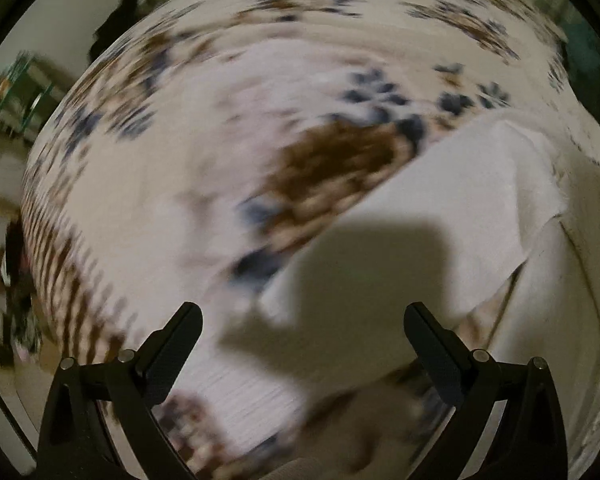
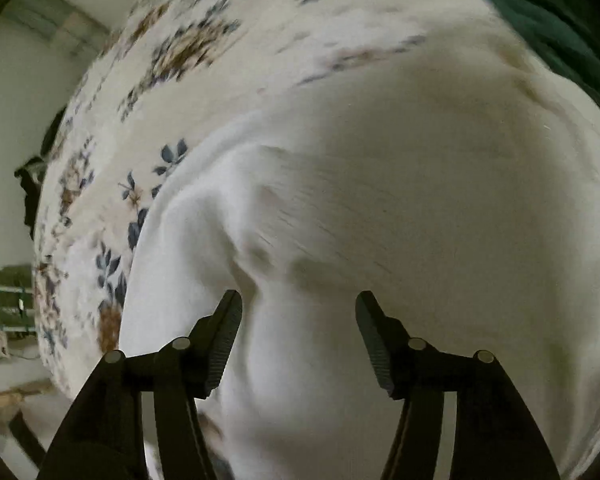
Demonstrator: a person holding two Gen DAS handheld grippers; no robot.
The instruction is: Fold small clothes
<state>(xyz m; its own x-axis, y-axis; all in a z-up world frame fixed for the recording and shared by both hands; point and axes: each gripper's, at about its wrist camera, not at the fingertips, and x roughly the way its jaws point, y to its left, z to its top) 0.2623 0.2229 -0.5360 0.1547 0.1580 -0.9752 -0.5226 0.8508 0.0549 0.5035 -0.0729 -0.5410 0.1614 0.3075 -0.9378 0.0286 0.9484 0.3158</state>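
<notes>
A white garment [image 1: 440, 200] lies on a bed with a cream floral cover [image 1: 160, 184]. In the left wrist view it fills the lower right, with a folded layer at the right. My left gripper [image 1: 302, 312] is open above its near edge, holding nothing; its shadow falls on the cloth. In the right wrist view the white garment [image 2: 400, 184] fills most of the frame, with a raised crease at the left. My right gripper [image 2: 298, 300] is open just above the cloth and holds nothing. Both views are motion-blurred.
The floral bed cover [image 2: 112, 128] extends left and back. A dark object [image 1: 128, 8] lies at the bed's far edge. Dark green fabric [image 2: 548, 28] shows at the upper right. Green furniture [image 2: 12, 304] stands on the floor beyond the bed's left side.
</notes>
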